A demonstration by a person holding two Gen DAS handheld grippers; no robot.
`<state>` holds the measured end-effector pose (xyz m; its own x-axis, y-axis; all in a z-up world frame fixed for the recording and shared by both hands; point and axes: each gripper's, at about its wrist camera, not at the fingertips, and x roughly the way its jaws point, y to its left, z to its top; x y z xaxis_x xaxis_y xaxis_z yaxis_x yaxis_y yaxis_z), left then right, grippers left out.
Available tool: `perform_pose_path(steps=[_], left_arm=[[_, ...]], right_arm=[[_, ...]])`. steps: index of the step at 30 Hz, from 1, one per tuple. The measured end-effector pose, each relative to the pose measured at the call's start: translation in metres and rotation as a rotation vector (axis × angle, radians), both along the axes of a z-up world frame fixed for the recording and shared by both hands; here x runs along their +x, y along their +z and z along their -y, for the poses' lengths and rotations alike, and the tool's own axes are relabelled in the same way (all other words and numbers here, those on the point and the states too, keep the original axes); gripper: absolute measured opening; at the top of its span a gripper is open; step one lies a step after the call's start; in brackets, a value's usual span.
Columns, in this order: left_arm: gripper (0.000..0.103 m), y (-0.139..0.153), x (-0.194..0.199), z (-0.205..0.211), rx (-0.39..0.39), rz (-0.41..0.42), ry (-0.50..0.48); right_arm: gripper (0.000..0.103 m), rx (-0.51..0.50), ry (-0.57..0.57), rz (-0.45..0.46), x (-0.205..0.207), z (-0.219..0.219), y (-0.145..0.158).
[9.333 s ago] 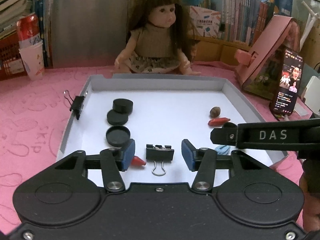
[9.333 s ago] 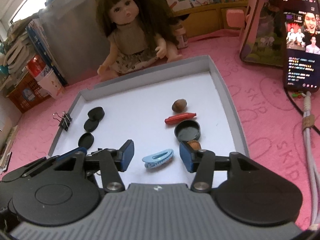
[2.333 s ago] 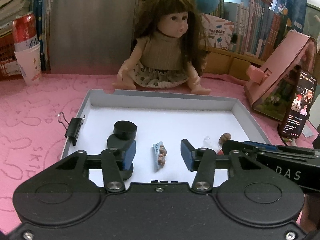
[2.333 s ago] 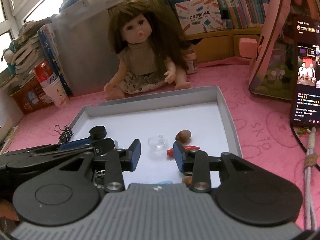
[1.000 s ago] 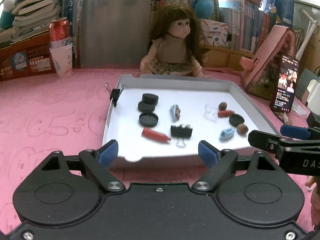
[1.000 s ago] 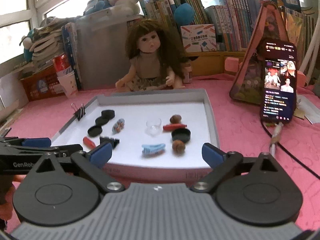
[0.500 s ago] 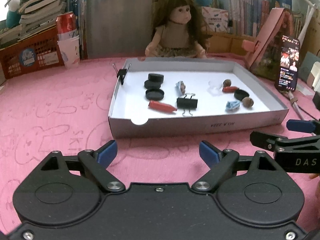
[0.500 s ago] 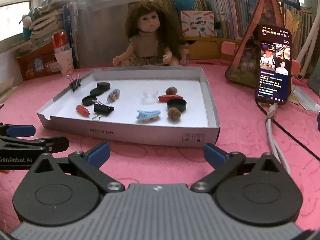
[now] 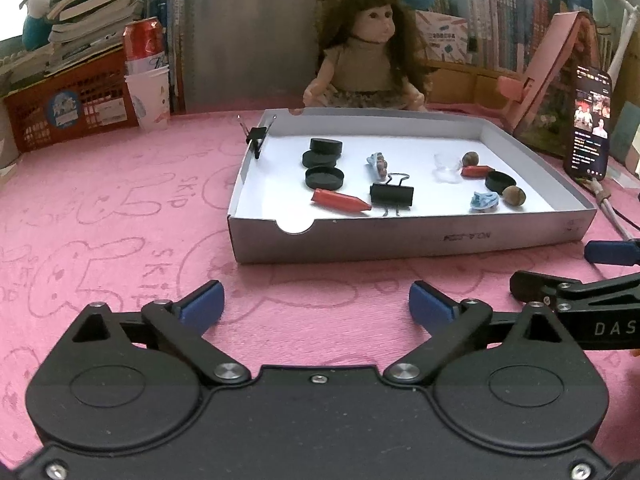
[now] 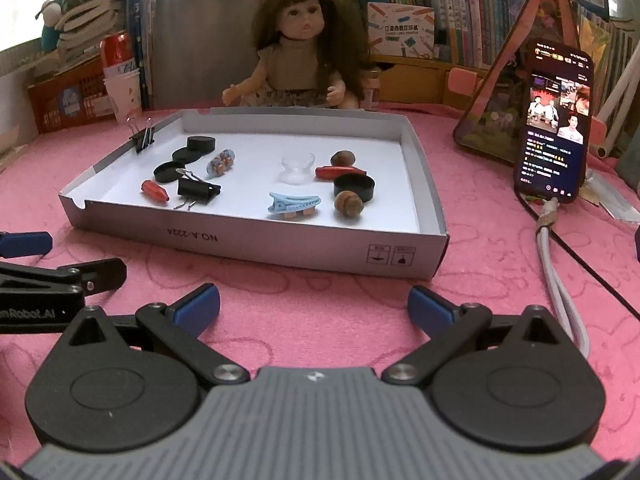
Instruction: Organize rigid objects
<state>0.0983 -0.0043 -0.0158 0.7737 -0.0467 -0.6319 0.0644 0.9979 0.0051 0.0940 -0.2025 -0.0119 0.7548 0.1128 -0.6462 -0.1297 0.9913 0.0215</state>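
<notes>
A shallow white box lid on the pink cloth holds small objects: black caps, a black binder clip, red pieces, a blue hair clip, nuts, a clear dish. Another binder clip grips the lid's left wall. My left gripper and right gripper are open and empty, low over the cloth in front of the lid.
A doll sits behind the lid. A phone with a white cable leans on a pink stand at the right. A red can in paper cups and an orange crate stand at the left.
Both grippers have pulled back out of the lid to the cloth in front of it, jaws wide open. Over the last half second they barely moved.
</notes>
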Motion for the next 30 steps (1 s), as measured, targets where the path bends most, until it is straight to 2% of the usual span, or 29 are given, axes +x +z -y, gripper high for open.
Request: perform_pose_path(steps=[2,30], left_arm=[[0.102,-0.0002,0.0015,-0.0005,0.001,-0.004,0.002],[0.103,-0.0011,0.0043,-0.0007,0.002,-0.007,0.003]], right_arm=[[0.103,-0.016,0.005,-0.001,0.0027,-0.0005,0.0],[0.103,-0.014,0.003,-0.007,0.004,0.0008,-0.0022]])
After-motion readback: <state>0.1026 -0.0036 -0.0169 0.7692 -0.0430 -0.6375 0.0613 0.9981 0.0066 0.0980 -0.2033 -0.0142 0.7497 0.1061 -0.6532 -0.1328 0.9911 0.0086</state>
